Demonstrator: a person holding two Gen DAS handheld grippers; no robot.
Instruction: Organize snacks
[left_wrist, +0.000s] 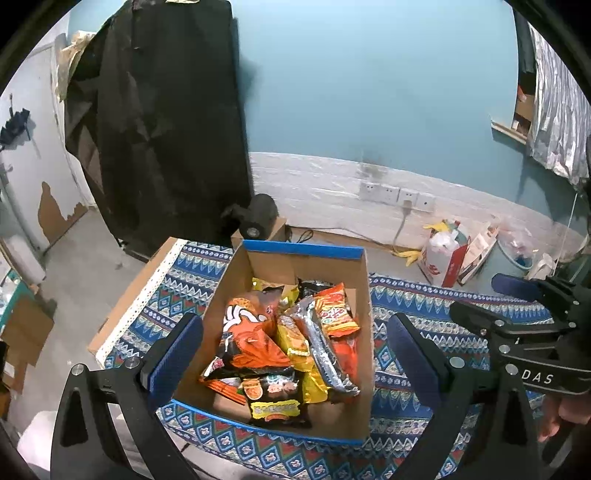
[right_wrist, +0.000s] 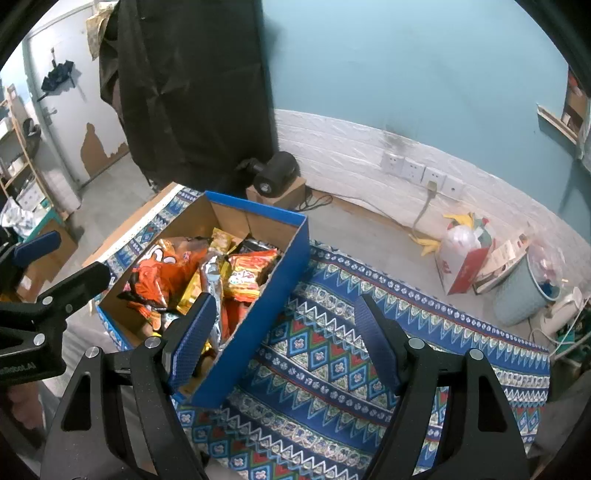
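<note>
Item: cardboard box (left_wrist: 360, 295), blue outside, open top, standing on the patterned cloth (right_wrist: 332, 350) of the counter. Contents: snack packets heaped loose, among them an orange bag (left_wrist: 255, 339), a red-and-yellow packet (left_wrist: 334, 314), a silver packet (left_wrist: 325, 354) and a dark packet (left_wrist: 275, 402).

Left hand-held gripper (left_wrist: 295, 354): jaws spread wide, nothing between the pads; in its view the box lies dead ahead at 12 o'clock, the heap framed by the two fingers.

Right hand-held gripper (right_wrist: 286, 339): spread, empty; the box sits at 10 to 11 o'clock, its blue side wall just beside the left finger, bare cloth ahead.

Handling note, as judgement: take one top packet by a sealed edge, lift straight up, steady the box against sliding.
</note>
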